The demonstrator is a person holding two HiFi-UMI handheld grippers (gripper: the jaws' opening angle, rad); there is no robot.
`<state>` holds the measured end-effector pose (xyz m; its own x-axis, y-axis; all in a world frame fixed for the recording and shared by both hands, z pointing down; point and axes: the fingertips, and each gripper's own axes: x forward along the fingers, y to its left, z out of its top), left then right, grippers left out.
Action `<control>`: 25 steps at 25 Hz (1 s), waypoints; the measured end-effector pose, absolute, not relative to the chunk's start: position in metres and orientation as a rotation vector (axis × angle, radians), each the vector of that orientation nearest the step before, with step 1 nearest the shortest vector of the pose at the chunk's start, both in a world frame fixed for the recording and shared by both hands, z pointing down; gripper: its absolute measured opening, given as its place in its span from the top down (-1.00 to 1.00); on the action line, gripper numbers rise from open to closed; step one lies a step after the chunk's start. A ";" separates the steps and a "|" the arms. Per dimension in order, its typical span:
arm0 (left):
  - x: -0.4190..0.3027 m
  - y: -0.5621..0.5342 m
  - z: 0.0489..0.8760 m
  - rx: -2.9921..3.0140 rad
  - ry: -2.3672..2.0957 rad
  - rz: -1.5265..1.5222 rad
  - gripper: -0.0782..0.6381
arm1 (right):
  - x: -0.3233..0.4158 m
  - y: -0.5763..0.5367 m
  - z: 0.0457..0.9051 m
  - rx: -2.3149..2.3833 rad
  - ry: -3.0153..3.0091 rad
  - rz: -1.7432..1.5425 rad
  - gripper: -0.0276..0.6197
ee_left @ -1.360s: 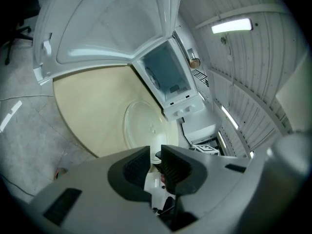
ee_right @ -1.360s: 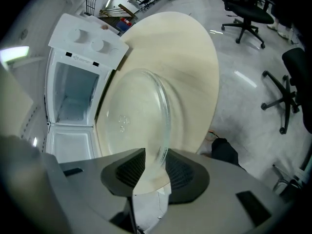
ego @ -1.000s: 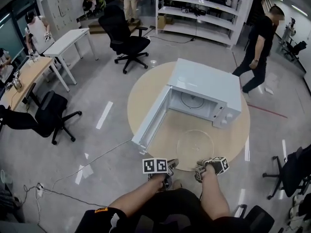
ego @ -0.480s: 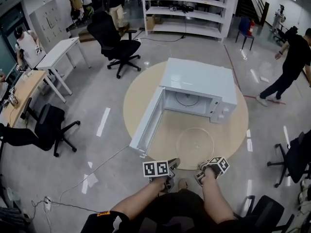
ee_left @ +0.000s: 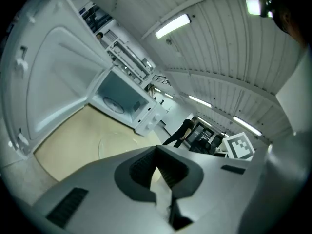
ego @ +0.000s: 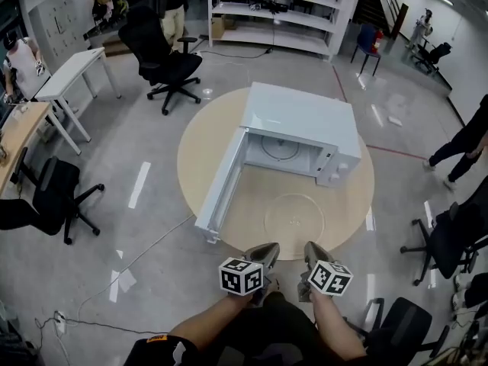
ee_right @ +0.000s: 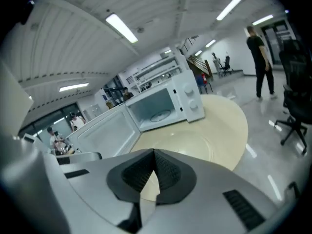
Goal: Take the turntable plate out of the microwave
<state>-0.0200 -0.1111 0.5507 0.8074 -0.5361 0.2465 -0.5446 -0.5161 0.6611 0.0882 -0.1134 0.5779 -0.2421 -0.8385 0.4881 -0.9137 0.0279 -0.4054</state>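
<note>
The white microwave (ego: 301, 124) stands on a round beige table (ego: 200, 139) with its door (ego: 221, 181) swung wide to the left. Its cavity floor shows only a round ring (ego: 279, 149). The clear glass turntable plate (ego: 294, 217) lies flat on the table in front of the opening. My left gripper (ego: 265, 252) and right gripper (ego: 314, 252) hang side by side at the table's near edge, short of the plate, both shut with nothing held. The left gripper view shows shut jaws, the plate (ee_left: 117, 145) and microwave (ee_left: 122, 99) beyond; the right gripper view shows the plate (ee_right: 195, 145) likewise.
Black office chairs stand behind the table (ego: 164, 59), at the left (ego: 49, 197) and at the right (ego: 446, 242). A person in black (ego: 465, 147) is at the right edge. White desks and shelving line the back. A cable runs across the floor at the left.
Both grippers have drawn slightly back from the table and closer together. The plate stays on the table. The person in black has walked off to the right.
</note>
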 end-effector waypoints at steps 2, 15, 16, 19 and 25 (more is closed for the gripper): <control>-0.025 -0.108 0.536 2.300 -0.822 -0.020 0.65 | 0.079 -0.106 0.556 1.848 -2.224 0.846 0.86; -0.034 -0.060 0.483 2.561 -0.999 0.010 0.65 | 0.065 -0.052 0.482 1.904 -2.335 0.433 0.86; -0.033 -0.054 0.479 2.573 -1.005 0.013 0.65 | 0.067 -0.047 0.480 1.905 -2.338 0.421 0.86; -0.027 -0.034 0.470 2.593 -1.013 0.020 0.65 | 0.072 -0.026 0.476 1.900 -2.335 0.385 0.86; -0.008 0.019 0.462 2.597 -1.061 0.039 0.65 | 0.095 0.033 0.461 1.904 -2.370 0.325 0.86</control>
